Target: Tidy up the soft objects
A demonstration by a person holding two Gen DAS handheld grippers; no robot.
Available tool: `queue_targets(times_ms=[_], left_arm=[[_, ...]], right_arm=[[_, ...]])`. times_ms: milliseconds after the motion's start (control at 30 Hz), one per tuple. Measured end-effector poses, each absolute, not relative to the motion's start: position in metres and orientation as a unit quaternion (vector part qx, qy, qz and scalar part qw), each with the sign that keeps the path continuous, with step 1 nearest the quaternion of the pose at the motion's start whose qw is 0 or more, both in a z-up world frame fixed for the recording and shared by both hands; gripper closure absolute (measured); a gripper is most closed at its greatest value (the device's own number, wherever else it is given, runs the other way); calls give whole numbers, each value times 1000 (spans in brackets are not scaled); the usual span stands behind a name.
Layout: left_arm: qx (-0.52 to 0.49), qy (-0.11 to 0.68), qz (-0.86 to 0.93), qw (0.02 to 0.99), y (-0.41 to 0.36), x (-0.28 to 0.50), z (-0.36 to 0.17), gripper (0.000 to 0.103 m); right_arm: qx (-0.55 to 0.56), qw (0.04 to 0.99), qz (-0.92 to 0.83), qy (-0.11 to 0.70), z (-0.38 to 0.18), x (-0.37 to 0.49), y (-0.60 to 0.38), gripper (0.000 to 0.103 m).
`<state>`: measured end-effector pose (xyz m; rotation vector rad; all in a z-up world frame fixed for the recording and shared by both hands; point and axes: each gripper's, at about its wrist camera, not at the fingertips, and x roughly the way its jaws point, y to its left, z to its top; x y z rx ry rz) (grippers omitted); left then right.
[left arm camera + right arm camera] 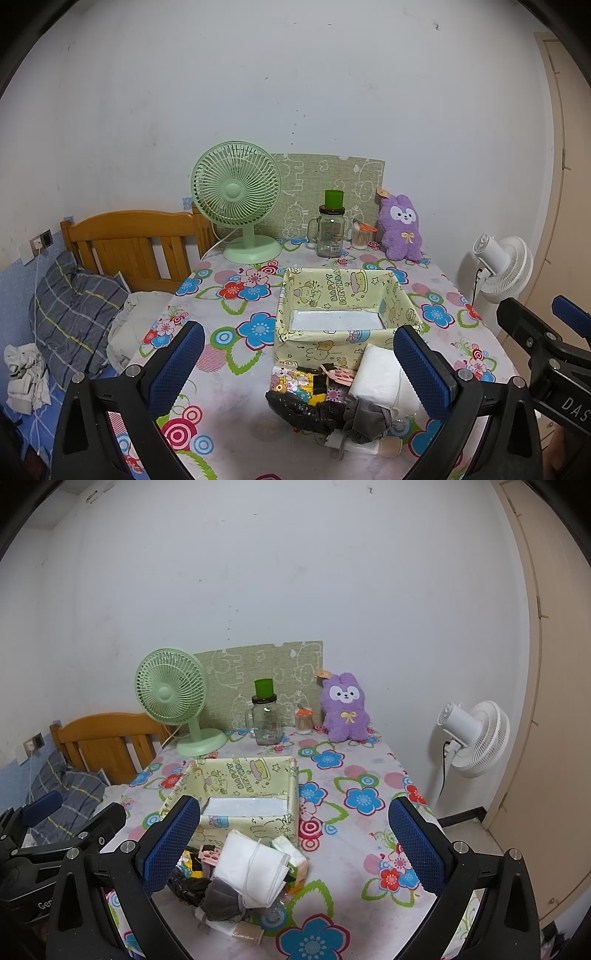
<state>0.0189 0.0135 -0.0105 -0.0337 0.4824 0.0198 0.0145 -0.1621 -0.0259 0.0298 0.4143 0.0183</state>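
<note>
Start of sorting: left gripper (299, 363) and right gripper (293, 834), 2 tools, jaws apart and holding nothing, hover above the soft pile (243, 875), which lies just before the empty yellow box (236, 794). Next, probably: lower onto the white folded cloth (255, 867).

Our left gripper (299, 363): black frame, blue mesh-textured pads (421, 369), silver screws
Our right gripper (293, 843): same black frame, blue pads (415, 847), white lettering
</note>
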Motion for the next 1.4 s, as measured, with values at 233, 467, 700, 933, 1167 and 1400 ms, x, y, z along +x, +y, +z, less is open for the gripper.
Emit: queue_targets(times_ms=[233, 467, 700, 933, 1167, 1400], left_arm=[[-15, 240, 10, 971, 13, 19, -10, 1], [-21, 242, 11, 970, 14, 19, -13, 1], [-18, 244, 11, 970, 12, 21, -16, 2], [-11, 246, 12, 969, 8, 26, -22, 3], [-8, 257, 6, 966, 8, 36, -36, 5], [-5, 274, 1, 962, 5, 48, -49, 7]], right_arm=[[16, 978, 6, 206, -26, 14, -164, 0], [17, 978, 7, 210, -27, 16, -165, 0], [18, 977, 10, 214, -29, 19, -165, 2], [19, 975, 9, 222, -34, 26, -166, 2], [18, 972, 9, 236, -45, 38, -165, 6], [16, 966, 10, 257, -59, 53, -163, 7]])
